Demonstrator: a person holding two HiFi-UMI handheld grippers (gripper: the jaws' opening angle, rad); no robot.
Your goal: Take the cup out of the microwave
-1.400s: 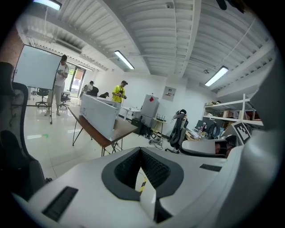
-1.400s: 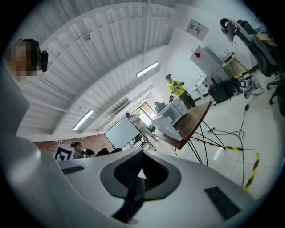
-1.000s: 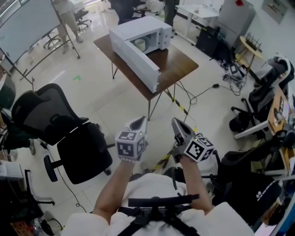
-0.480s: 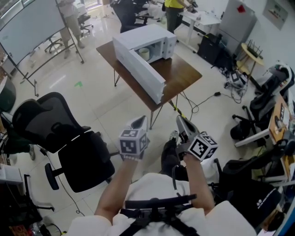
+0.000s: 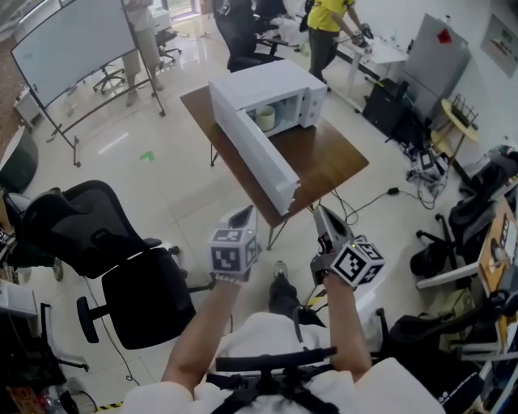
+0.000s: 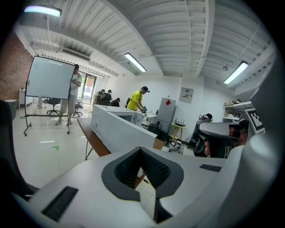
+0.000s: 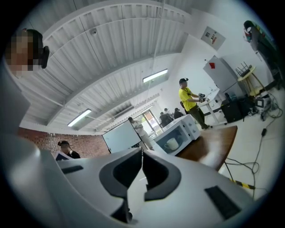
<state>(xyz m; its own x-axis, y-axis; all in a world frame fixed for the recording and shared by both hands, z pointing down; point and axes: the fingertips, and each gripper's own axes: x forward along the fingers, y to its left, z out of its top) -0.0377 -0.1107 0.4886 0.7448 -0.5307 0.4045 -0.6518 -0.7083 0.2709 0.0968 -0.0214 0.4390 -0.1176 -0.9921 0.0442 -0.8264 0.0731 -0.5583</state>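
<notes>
microwave (image 5: 271,90) nearer than before, cup (image 5: 265,118) inside | left gripper (image 5: 246,213), right gripper (image 5: 319,213) short of microwave, jaws clenched, empty | approach phase

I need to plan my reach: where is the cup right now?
In the head view the cup sits inside the open microwave on the brown table, top centre, just right of its swung-out door.

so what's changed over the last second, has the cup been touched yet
The person has walked toward the table, so the microwave and the cup inside it look nearer in the head view. A person in a yellow top has come into view behind. Nothing was taken hold of or let go. Unchanged: door open, cup inside, left gripper and right gripper shut, empty, held out ahead.
</notes>
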